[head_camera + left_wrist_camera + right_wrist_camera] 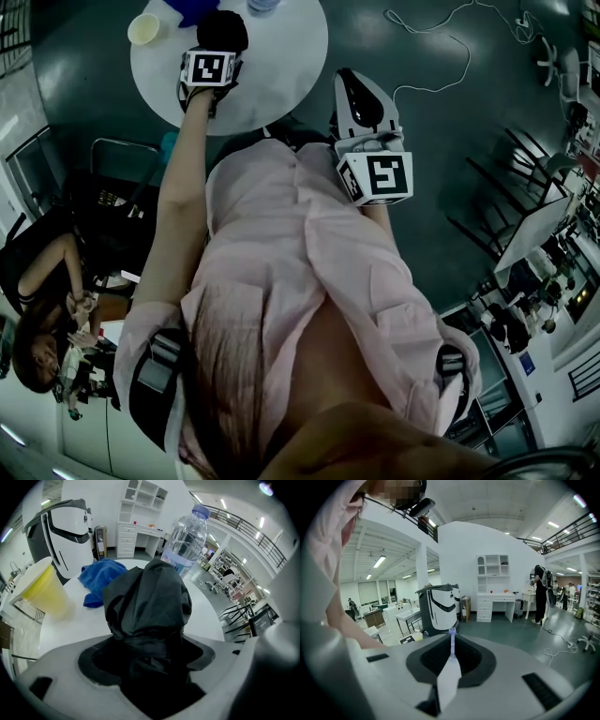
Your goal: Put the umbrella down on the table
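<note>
The folded black umbrella (223,30) rests on the round white table (286,70). In the left gripper view the umbrella (147,597) fills the middle, its bundled fabric lying on the table (204,618). My left gripper (218,49) reaches down over it. Its jaws stand wide, and the left gripper (147,646) has the umbrella's near end between them. My right gripper (353,86) hangs off the table's right edge, near the person's chest. It is shut with nothing in it, and the right gripper (451,641) points out over the room.
A yellow cup (44,590) stands left of the umbrella. A blue cloth (101,578) and a clear water bottle (187,538) lie behind it. A white-and-black machine (68,531) stands beyond the table. A chair (122,159) and a seated person (47,309) are at the left.
</note>
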The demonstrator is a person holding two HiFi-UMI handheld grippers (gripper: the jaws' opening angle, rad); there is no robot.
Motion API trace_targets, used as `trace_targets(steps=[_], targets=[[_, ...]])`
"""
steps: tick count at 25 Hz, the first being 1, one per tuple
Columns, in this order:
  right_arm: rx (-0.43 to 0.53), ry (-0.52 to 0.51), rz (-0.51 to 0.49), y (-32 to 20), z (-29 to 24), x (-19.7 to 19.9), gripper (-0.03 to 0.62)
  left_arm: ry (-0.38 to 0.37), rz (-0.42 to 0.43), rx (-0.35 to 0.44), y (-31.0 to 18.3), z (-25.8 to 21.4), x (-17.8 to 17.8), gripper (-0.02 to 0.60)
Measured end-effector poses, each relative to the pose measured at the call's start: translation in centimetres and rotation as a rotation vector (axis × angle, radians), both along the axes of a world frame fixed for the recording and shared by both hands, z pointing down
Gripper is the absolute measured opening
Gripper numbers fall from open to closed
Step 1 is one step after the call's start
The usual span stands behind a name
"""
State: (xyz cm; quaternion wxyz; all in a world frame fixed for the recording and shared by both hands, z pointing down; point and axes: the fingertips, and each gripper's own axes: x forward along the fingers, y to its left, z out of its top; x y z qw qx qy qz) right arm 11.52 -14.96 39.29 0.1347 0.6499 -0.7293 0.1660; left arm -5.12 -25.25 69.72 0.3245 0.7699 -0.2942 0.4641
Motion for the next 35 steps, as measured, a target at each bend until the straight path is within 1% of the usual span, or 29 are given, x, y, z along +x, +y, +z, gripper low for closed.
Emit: trace_targets(steps=[5,8,13,16,17,19,20,21,23,25,28,32,35], targets=[[0.007,-0.005,-0.028,-0.1,-0.1,-0.1,0.041,0.042,-0.031,0.042,-0.1,-2.0,-0.1,0.354],[0.015,-0.006,-0.053,-0.4,-0.2,-0.1,0.041,0.104,-0.071,0.086,-0.5,-3.8,-0.1,0.353],[0.02,-0.018,-0.09,-0.8,0.0,-0.6,0.041,0.186,-0.118,0.211,-1.8,-8.8,-0.3,0.351],[0.027,-0.021,-0.118,-1.1,-0.2,-1.3,0.041,0.222,-0.139,0.289,-2.2,-12.0,-0.4,0.341],[0.031,-0.022,-0.128,-1.2,-0.3,-1.5,0.041,0.227,-0.152,0.318,-2.4,-12.9,-0.6,0.311],[0.038,-0.026,-0.147,-1.5,-0.2,-2.0,0.041,0.23,-0.182,0.382,-2.7,-14.7,-1.2,0.215],[0.041,-0.028,-0.154,-1.6,-0.2,-2.3,0.041,0.236,-0.196,0.409,-2.7,-15.5,-1.5,0.185],[0.044,-0.03,-0.161,-1.6,-0.1,-2.5,0.041,0.245,-0.209,0.429,-2.7,-16.3,-1.7,0.162],[0.048,-0.032,-0.173,-1.7,-0.2,-2.8,0.041,0.27,-0.235,0.454,-2.4,-17.9,-2.0,0.091],[0.054,-0.034,-0.188,-1.8,-0.3,-3.1,0.041,0.296,-0.257,0.476,-1.9,-19.7,-2.3,0.043],[0.065,-0.04,-0.212,-2.0,-0.4,-3.6,0.041,0.331,-0.28,0.525,-1.0,-22.7,-2.8,0.02],[0.086,-0.044,-0.237,-2.2,-0.8,-4.2,0.041,0.377,-0.313,0.625,0.8,-27.6,-3.8,0.019],[0.1,-0.048,-0.255,-2.2,-1.2,-4.7,0.041,0.383,-0.328,0.701,2.8,-30.4,-5.0,0.018]])
